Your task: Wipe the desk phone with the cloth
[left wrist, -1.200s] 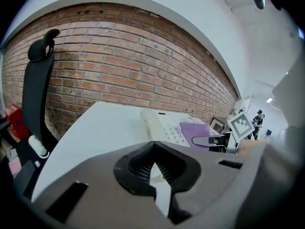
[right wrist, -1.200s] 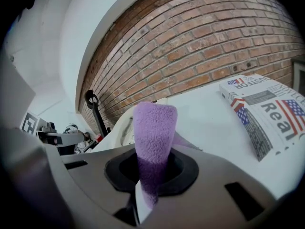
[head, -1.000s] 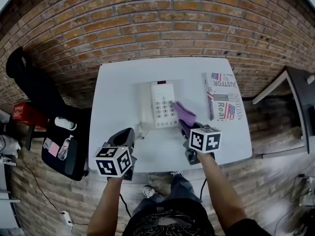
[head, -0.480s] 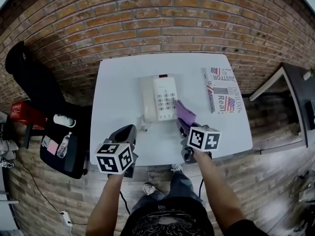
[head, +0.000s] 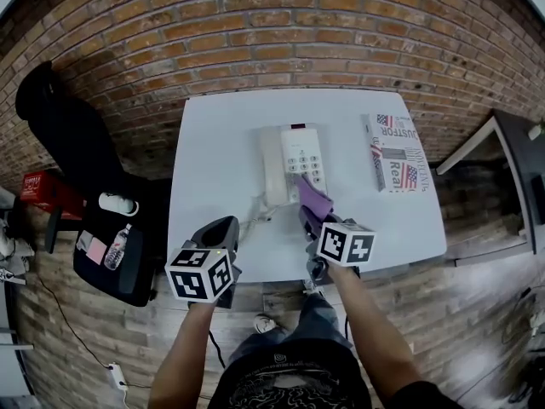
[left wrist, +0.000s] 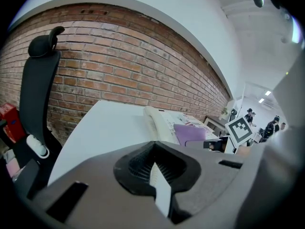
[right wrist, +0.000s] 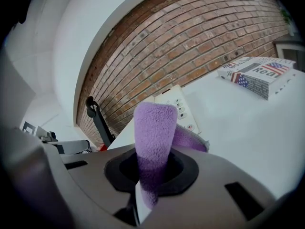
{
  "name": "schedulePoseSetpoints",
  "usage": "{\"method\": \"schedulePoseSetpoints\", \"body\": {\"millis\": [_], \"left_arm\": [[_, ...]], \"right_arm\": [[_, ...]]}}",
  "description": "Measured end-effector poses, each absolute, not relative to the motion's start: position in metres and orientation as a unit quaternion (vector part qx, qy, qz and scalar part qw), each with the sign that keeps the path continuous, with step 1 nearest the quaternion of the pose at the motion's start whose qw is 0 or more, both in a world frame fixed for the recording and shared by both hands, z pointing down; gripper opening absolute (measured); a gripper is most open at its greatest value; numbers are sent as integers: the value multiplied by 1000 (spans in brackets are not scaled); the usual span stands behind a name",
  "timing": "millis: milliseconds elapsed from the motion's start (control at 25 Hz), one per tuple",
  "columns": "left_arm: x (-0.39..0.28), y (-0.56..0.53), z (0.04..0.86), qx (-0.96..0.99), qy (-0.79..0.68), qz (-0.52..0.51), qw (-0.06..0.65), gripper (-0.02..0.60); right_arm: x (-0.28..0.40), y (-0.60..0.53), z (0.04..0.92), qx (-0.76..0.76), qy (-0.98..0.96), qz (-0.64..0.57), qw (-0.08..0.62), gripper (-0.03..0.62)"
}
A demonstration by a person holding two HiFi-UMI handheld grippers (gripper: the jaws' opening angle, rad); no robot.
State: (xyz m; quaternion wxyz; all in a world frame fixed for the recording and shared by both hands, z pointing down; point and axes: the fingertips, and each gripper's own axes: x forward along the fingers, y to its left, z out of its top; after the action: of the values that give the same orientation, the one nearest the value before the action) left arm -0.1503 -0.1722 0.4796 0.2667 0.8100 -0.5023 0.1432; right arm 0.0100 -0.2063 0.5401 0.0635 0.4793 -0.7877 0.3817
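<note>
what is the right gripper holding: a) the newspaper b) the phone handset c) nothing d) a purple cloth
d: the cloth is pinched between the fingers of the right gripper, while the handset sits on the phone and the newspaper lies apart on the desk.

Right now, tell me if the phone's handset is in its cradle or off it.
In its cradle: the handset lies flat on the desk phone, alongside the keypad.
</note>
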Motion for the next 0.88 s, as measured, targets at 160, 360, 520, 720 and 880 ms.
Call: {"method": "schedulePoseSetpoints", "body": {"millis": [160,360,520,720,880], "left_arm": [[-165,-168,483,809,-503,144,267,5],[-184,-165,484,809,-505,142,266,5],[-194,-163,483,811,-503,137,266,5],[-199,-159,483,814,-499,135,265,5],[-203,-155,482,815,-497,134,265,5]], "right_arm": [[-8,-204,539,479,-792,375,54,44],[-27,-200,537,483,-794,367,35,44],[-40,-195,535,487,-793,364,28,44],[-62,-187,534,473,-802,364,30,44],[-67,-185,532,473,-804,359,35,44]]}}
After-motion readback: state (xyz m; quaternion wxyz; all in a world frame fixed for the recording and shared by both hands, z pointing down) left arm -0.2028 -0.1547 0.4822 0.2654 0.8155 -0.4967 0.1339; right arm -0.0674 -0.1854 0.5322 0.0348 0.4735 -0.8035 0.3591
